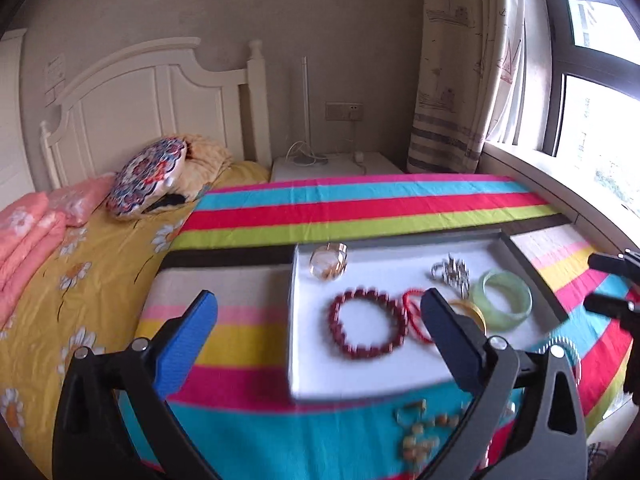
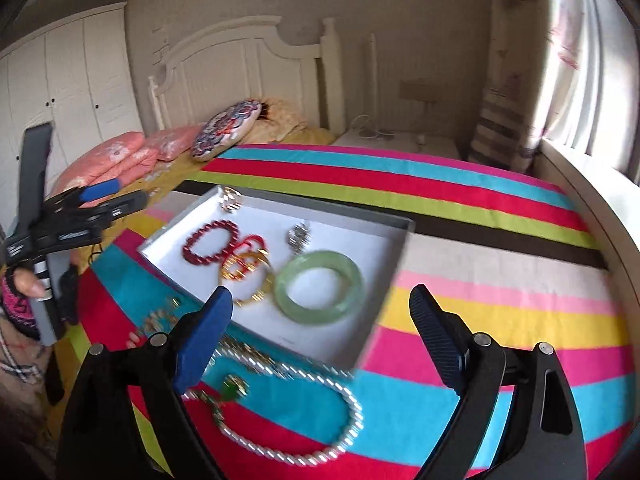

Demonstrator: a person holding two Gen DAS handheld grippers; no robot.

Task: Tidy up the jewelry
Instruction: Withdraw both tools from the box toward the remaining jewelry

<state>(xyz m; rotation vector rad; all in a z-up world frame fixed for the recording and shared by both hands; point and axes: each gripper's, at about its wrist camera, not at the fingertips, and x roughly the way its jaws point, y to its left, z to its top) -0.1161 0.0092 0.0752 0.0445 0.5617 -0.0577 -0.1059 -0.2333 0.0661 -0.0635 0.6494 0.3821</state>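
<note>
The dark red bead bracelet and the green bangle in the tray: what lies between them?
In the right wrist view, a thin red bangle and a gold bangle, overlapping, lie between the dark red bead bracelet and the green bangle.

Striped cloth (image 1: 360, 204), patterned cushion (image 1: 150, 176), white headboard (image 1: 160, 92), curtain (image 1: 460, 60)

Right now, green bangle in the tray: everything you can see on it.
The green bangle is a thick, pale, translucent ring, jade-like, smooth and unbroken. It lies flat on the white floor of the grey tray, toward its right side. A thin gold bangle touches or overlaps its left edge. No claw touches it.
</note>
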